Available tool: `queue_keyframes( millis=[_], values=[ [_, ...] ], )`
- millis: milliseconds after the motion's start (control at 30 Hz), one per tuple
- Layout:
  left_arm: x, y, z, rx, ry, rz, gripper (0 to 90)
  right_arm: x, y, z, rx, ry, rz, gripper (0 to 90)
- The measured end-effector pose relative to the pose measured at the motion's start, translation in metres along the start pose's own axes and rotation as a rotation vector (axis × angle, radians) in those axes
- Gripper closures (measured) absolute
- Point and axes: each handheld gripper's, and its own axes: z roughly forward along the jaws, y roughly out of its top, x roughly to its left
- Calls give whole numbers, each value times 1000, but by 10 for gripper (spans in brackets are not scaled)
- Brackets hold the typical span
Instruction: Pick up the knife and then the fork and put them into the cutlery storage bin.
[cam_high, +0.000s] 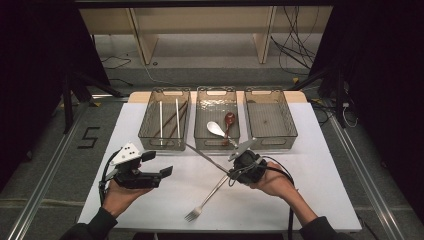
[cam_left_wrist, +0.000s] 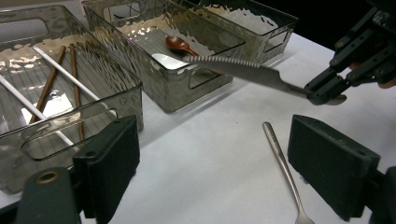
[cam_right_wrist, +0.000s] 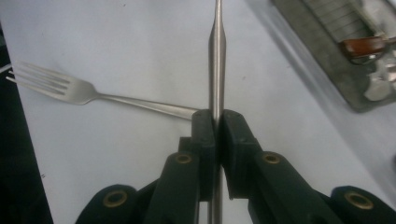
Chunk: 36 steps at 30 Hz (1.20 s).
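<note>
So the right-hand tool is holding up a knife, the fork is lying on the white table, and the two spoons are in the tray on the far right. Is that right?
Nearly. The right gripper does hold the knife and the fork lies on the table, but the two spoons lie in the middle tray, not the right tray, as the high view shows.

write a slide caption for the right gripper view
Right gripper clamps a knife by its handle above a fork.

A lab: black curtains (cam_high: 30, 60), loose cables (cam_high: 295, 40), taped floor number (cam_high: 89, 137).
</note>
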Motion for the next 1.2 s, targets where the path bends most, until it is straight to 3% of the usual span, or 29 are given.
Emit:
queue_keyframes(
  millis=[500, 667, 1200],
  values=[
    [1, -1, 1, -1, 4, -4, 158, -28, -8, -24, -106, -45, 136, 849],
    [1, 0, 0, -9, 7, -11, 158, -40, -10, -36, -151, -83, 191, 849],
    [1, -1, 1, -6, 9, -11, 157, -105, -19, -58, -220, -229, 416, 849]
  ],
)
